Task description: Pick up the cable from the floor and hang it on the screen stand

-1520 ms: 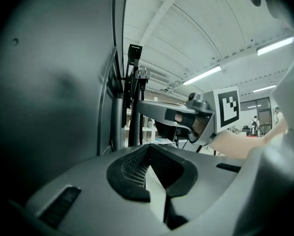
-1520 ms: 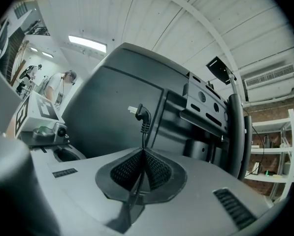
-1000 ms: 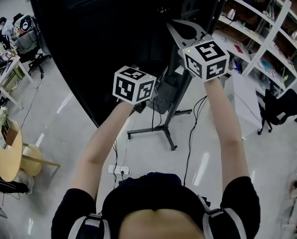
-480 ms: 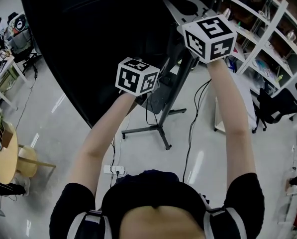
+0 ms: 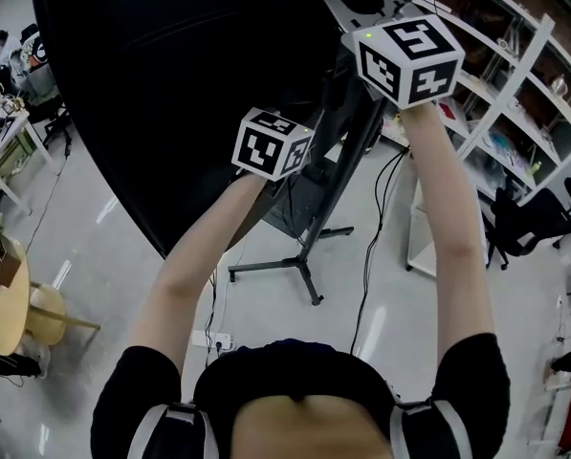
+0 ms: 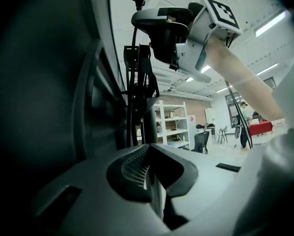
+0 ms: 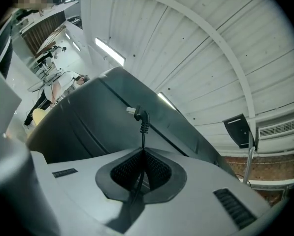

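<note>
**Right gripper** (image 7: pixel 143 151): the jaws are closed on the cable (image 7: pixel 143 132), which is pinched between the ribbed pads. The cable's long axis runs along the jaws, roughly upright. A short length with the angled plug (image 7: pixel 138 114) stands out beyond the tips, and the remainder passes back under the gripper body. The cable is thus off the floor and held high, beside the upper edge of the screen (image 5: pixel 170 94).

**Left gripper** (image 6: pixel 147 147): the jaws are brought together, and nothing is seen between them. It is held lower than the right gripper, close against the rear of the screen and just left of the stand (image 5: pixel 350 165).

**Governing relation:** in the left gripper view, the stand's upright is seen directly below the right gripper's tips, with the plug end pointing up past it. The right hand is judged the nearer to the stand's top by a clear margin.

**Next move:** it is judged that the trailing length must be carried over the stand's top, so that the cable drapes across it, before the grip is released. Where the cable's lower run falls cannot be determined with confidence.
</note>
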The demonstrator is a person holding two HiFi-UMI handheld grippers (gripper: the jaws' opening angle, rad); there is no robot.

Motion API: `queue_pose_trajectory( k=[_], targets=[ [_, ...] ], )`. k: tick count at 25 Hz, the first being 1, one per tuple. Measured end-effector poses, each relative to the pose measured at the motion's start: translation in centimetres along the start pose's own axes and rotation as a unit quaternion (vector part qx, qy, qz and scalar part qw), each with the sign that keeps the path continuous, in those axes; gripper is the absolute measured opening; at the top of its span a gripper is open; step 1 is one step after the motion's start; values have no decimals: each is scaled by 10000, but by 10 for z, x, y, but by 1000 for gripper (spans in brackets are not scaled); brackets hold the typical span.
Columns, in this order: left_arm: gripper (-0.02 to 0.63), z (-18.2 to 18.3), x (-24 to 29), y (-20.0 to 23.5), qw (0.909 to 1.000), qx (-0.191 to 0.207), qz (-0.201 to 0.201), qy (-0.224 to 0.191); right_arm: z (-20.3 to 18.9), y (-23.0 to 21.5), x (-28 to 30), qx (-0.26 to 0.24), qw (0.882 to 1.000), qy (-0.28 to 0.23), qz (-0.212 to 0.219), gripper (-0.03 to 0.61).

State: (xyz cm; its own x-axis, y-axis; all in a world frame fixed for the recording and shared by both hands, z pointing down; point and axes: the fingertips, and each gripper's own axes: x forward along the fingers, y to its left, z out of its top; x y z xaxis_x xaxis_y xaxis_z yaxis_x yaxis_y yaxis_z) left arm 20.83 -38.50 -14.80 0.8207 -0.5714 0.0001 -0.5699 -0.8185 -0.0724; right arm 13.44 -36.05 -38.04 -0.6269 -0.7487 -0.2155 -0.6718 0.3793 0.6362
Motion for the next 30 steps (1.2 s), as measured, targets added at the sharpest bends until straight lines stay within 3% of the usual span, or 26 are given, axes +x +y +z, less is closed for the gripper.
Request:
queue_pose_trajectory(
  k=[6, 17, 25, 30],
  targets=[
    [6, 6, 18, 1, 9999, -56, -37, -102, 3, -35, 5, -17, 9998, -74, -191, 23],
    [6, 4, 31, 6, 9998, -163, -35, -78, 11, -126, -16, 105, 9943, -285, -1026, 23],
    [6, 0, 34, -6, 9997, -61, -222, -21, 36, -181, -84, 218, 9799, -865, -1787, 23],
    [6, -8, 42, -27, 9992, -8, -398, 53, 10, -171, -121, -259, 9820, -630, -1760, 24]
  ],
)
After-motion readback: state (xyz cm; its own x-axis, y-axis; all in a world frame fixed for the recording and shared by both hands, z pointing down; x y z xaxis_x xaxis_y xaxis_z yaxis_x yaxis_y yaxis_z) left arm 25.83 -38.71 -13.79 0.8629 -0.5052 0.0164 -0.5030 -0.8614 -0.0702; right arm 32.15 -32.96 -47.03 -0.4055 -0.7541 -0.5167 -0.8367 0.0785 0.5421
